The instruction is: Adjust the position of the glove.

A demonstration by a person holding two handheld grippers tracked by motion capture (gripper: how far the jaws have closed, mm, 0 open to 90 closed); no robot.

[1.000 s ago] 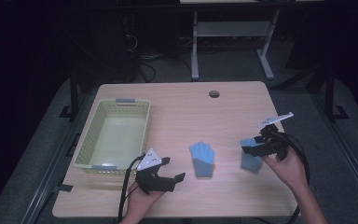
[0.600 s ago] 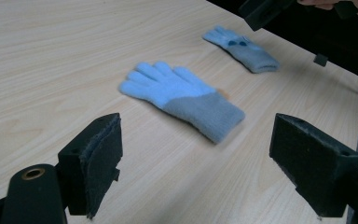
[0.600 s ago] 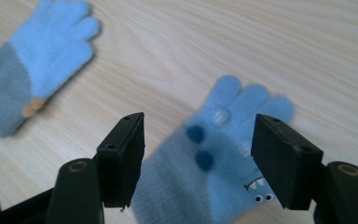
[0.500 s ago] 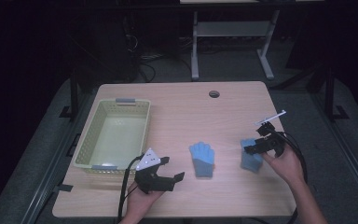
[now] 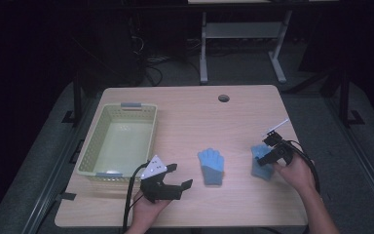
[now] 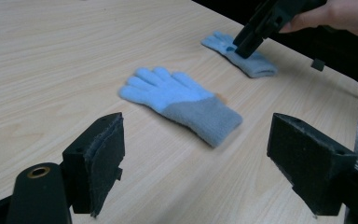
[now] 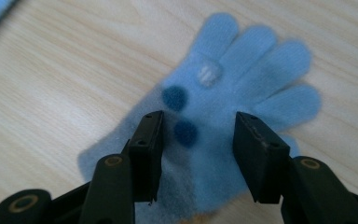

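Two light blue knit gloves lie flat on the wooden table [image 5: 195, 122]. One glove [image 5: 211, 165] [image 6: 182, 105] with a grey cuff is in the middle. The other glove [image 5: 261, 162] [image 6: 242, 56] [image 7: 242, 79] lies to the right, with dark blue dots on its palm. My right gripper [image 5: 267, 155] [image 7: 203, 149] is down on that glove, jaws open and straddling its palm. My left gripper [image 5: 175, 178] [image 6: 196, 168] is wide open near the front edge, pointing at the middle glove and holding nothing.
A pale green plastic basket [image 5: 133, 105] stands empty on the left half of the table. A round cable hole [image 5: 223, 98] is near the far edge. Bare tabletop lies between the basket and the gloves.
My right gripper has tipped down and come lower onto the right glove. The left gripper and both gloves have stayed where they were.
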